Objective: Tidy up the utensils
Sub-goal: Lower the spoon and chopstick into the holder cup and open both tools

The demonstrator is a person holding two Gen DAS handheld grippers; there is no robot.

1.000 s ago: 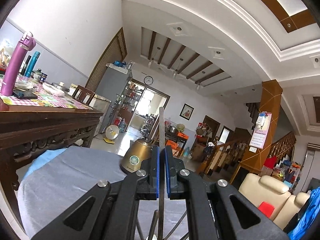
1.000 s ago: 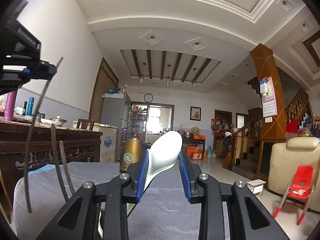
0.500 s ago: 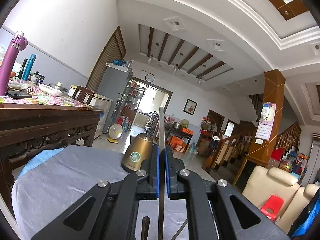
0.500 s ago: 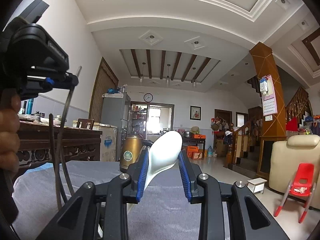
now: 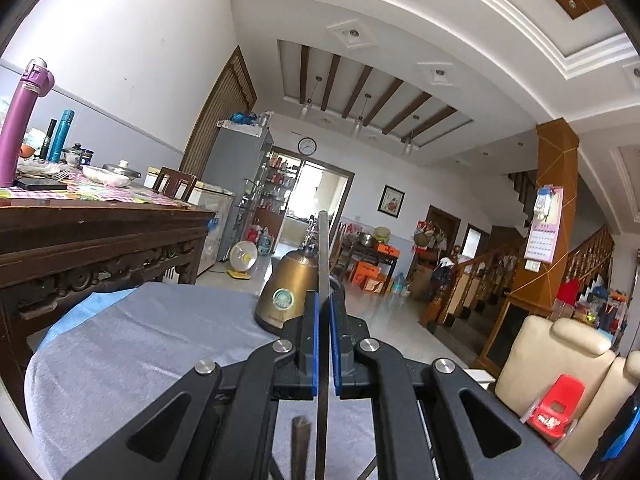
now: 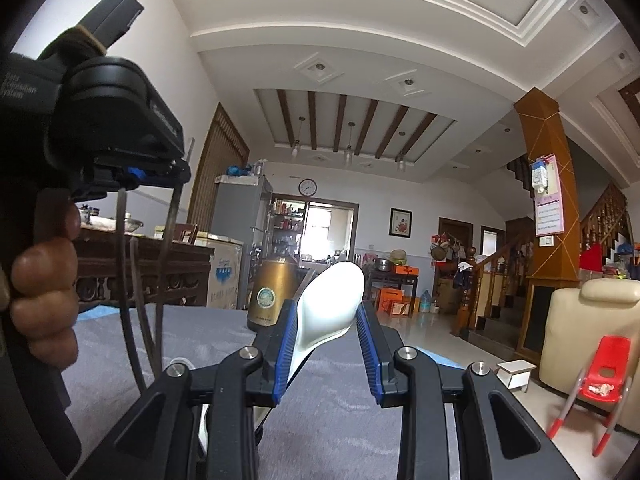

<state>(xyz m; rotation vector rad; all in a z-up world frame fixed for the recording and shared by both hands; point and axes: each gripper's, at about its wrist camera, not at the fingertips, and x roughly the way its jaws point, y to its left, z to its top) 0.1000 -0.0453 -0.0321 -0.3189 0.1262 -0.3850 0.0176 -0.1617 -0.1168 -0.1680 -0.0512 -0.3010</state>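
Note:
My left gripper [image 5: 324, 312] is shut on a thin metal utensil handle [image 5: 322, 256] that stands upright between its blue pads. The utensil's lower end hangs below and is cut off; other thin metal pieces hang beside it in the right wrist view [image 6: 132, 280]. My right gripper [image 6: 326, 320] is shut on a white spoon [image 6: 332, 304], bowl up, above the grey cloth [image 6: 344, 408]. The left gripper also shows in the right wrist view [image 6: 132, 172], held by a hand at the left, close by.
A brass kettle [image 5: 292, 288] stands at the far edge of the grey-clothed table [image 5: 132, 344]. A dark carved wooden table [image 5: 92, 232] with bottles and dishes stands to the left. A cream armchair [image 5: 560, 364] and a red child's chair [image 6: 600, 372] are at the right.
The left gripper has moved rightward, closer to the right gripper, and now fills the left side of the right wrist view. The right gripper and spoon have hardly moved.

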